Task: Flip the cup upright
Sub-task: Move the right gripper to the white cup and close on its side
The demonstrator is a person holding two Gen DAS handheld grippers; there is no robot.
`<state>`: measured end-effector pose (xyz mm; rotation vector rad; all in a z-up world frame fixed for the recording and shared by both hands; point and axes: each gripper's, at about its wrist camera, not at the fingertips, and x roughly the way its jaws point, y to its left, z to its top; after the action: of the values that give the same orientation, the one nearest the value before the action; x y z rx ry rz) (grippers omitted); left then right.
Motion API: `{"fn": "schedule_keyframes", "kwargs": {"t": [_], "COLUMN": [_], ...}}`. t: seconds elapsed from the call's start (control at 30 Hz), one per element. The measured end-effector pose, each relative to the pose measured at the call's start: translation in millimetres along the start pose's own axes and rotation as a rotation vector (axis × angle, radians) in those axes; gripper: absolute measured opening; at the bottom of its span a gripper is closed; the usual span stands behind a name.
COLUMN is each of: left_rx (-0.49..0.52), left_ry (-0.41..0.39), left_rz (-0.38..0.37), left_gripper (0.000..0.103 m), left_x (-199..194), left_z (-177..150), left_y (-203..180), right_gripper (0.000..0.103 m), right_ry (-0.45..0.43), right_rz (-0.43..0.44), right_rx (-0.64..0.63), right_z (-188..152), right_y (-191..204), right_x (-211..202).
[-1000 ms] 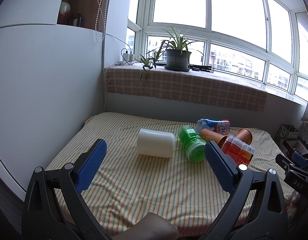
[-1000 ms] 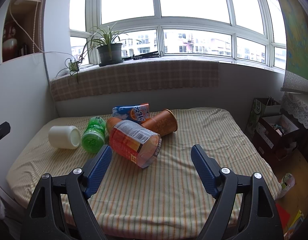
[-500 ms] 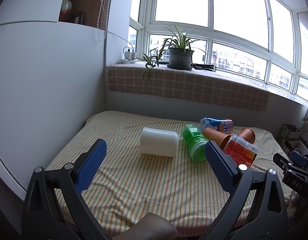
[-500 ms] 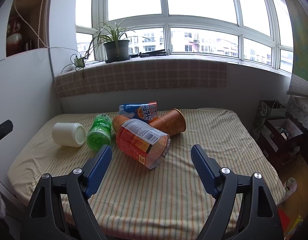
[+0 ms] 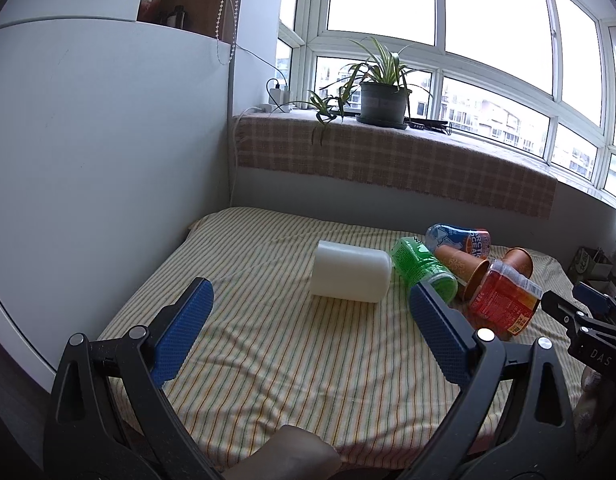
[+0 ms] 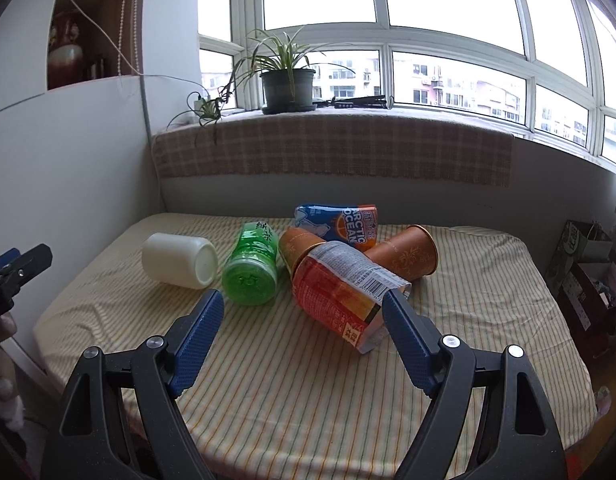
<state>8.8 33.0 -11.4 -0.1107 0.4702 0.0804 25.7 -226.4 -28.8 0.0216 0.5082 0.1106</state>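
Observation:
A white cup [image 5: 350, 277] lies on its side on the striped table [image 5: 291, 356]; it also shows in the right wrist view [image 6: 179, 261]. Beside it lie a green cup [image 6: 251, 269], two orange paper cups [image 6: 404, 257], a red-orange labelled cup [image 6: 344, 294] and a blue one [image 6: 338, 226], all tipped over in a heap. My left gripper [image 5: 310, 328] is open and empty, short of the white cup. My right gripper [image 6: 301, 334] is open and empty, just in front of the green and red-orange cups.
A grey wall [image 5: 87, 184] runs along the table's left side. A checked cloth [image 6: 332, 152] covers the sill behind, with a potted plant [image 6: 287, 84] on it. Boxes [image 6: 580, 264] stand on the floor at the right.
Both grippers have moved forward toward the cups, which look larger and closer now. Both stay open. The cups have not moved.

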Motion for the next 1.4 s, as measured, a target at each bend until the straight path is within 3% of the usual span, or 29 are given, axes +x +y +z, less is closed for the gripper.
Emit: {"fn": "schedule_keyframes", "kwargs": {"t": [0.2,0.7,0.87,1.07,1.4], "left_rx": [-0.050,-0.127,-0.152,-0.187,-0.204], "left_ry": [0.070,0.162,0.160,0.156,0.148], "left_rz": [0.004,0.098,0.118,0.155,0.174], "left_gripper": [0.100,0.100,0.100,0.100,0.100], "left_x": [10,9,3,-1,-7], "left_z": [-9,-39,-39,-39,-41], "left_y": [34,92,105,121,129], "right_gripper": [0.081,0.081,0.081,0.081,0.081], "right_ry": [0.044,0.301,0.349,0.426,0.455], "right_rz": [0.120,0.365,0.301,0.307,0.225], "right_rx": [-0.117,-0.653,-0.860,-0.982,-1.162], "right_z": [16,45,37,35,10], "right_y": [27,143,173,189,205], "right_x": [29,128,162,190,212]}}
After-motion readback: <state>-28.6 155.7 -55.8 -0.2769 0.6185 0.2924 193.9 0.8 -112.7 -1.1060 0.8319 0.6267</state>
